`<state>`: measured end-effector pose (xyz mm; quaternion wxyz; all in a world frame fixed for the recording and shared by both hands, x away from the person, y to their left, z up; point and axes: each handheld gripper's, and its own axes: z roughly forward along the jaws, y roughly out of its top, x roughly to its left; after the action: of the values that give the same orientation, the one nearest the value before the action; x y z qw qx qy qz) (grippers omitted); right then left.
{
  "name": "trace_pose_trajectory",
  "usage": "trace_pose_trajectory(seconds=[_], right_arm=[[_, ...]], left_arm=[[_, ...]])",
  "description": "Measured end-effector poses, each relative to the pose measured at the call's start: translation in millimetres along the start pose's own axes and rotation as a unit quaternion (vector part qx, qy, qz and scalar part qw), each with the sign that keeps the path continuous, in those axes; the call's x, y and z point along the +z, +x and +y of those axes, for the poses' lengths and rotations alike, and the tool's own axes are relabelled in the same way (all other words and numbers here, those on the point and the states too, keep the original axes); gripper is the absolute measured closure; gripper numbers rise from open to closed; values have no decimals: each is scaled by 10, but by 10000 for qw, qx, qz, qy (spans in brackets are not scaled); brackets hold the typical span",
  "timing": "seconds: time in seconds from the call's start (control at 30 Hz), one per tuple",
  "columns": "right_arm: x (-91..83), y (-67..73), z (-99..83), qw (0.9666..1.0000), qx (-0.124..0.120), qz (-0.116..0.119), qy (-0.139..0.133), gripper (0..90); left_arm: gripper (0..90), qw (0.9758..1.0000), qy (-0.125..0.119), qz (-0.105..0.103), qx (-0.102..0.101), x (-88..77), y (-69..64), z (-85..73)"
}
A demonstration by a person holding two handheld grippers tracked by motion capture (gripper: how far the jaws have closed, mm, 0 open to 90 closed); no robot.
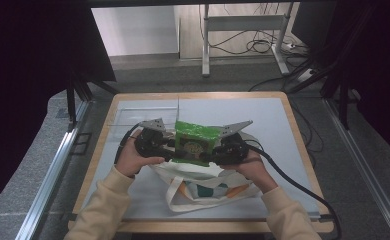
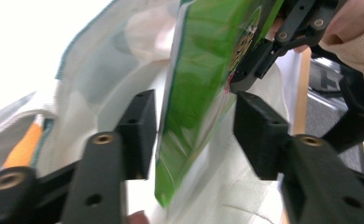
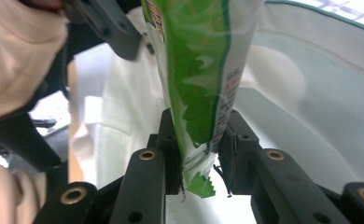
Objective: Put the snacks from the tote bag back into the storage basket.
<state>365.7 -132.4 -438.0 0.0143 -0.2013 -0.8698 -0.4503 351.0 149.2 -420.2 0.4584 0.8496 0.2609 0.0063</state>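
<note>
Green snack packet point(image 1: 195, 142) held over white tote bag point(image 1: 203, 187): our right gripper point(image 3: 199, 149) clamps it, left gripper point(image 2: 194, 135) stands apart. Next we lower it inside.

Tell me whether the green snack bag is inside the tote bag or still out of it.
Out. The green snack bag hangs above the tote bag, pinched by the right gripper; the left gripper stands open around it.

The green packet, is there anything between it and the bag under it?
Nothing visible. The packet hangs in the right gripper right above the tote bag, whose white inside lies open behind it.
</note>
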Motion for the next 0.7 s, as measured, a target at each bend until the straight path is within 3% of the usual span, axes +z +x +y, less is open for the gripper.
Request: trace_pose_trajectory(seconds=[0.13,0.27,0.5,0.7], right_arm=[[-32,-15,4,9997,-80,-202,105,718],[-79,-18,18,9985,-176,-458,225,718],[-35,-9,-2,9954,-390,-622,615,718],[51,9,-37,9905,-659,-669,1004,719]], left_arm=[[399,9997,-107,233,33,-79,16,2],[390,9993,-178,320,79,-125,12,1],[397,9987,-221,359,270,-163,0,-2],[389,9984,-150,332,431,-150,12,-17]])
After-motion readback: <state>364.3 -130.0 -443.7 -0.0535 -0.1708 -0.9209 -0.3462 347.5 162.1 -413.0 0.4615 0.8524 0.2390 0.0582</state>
